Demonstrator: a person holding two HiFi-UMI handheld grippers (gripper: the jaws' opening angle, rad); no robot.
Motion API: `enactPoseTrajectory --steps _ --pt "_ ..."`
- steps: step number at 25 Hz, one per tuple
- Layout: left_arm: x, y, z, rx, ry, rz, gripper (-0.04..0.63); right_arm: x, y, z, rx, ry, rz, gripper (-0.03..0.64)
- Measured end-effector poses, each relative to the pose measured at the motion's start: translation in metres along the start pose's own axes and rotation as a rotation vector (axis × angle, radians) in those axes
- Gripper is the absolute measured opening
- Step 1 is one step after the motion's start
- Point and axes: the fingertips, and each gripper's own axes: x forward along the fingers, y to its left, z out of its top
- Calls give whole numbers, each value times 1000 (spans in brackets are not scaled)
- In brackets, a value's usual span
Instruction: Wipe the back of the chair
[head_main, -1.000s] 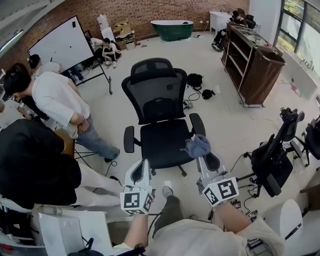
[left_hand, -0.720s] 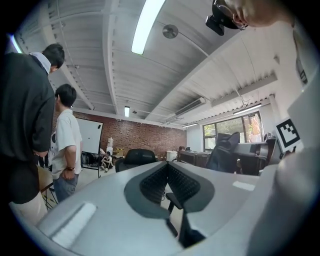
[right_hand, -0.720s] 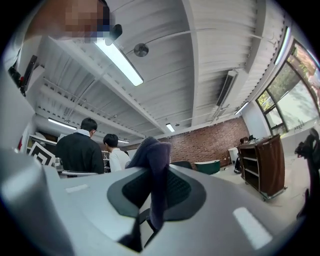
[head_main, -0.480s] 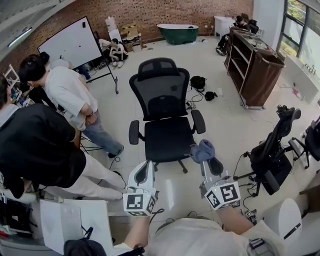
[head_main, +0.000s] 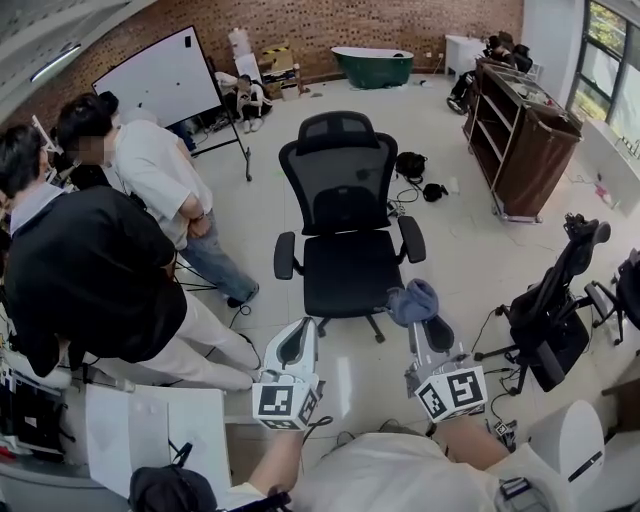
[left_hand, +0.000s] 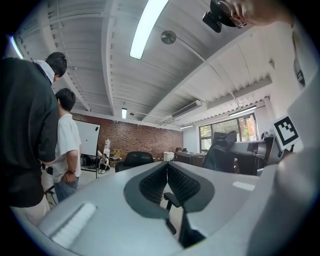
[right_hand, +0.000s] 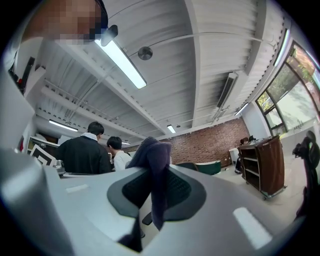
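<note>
left gripper (head_main: 301, 332) jaws together, empty | right gripper (head_main: 421, 320) jaws clamp blue cloth (head_main: 412, 299) | chair (head_main: 345, 190) ahead

Office chair (head_main: 348, 232) on floor (head_main: 462, 272) (pale, glossy)

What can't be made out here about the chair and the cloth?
Rear face of the backrest: head view, it faces away from the camera.
Chair base: head view, mostly under the seat.
Lower end of the cloth: right gripper view, it drops out of sight between the right gripper's pads.
</note>
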Motion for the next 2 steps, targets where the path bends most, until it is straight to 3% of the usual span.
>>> enactPoseTrajectory --steps 2 --pt "-4 1 3 6 -1 0 69 -1 4 -1 11 0 -1 46"
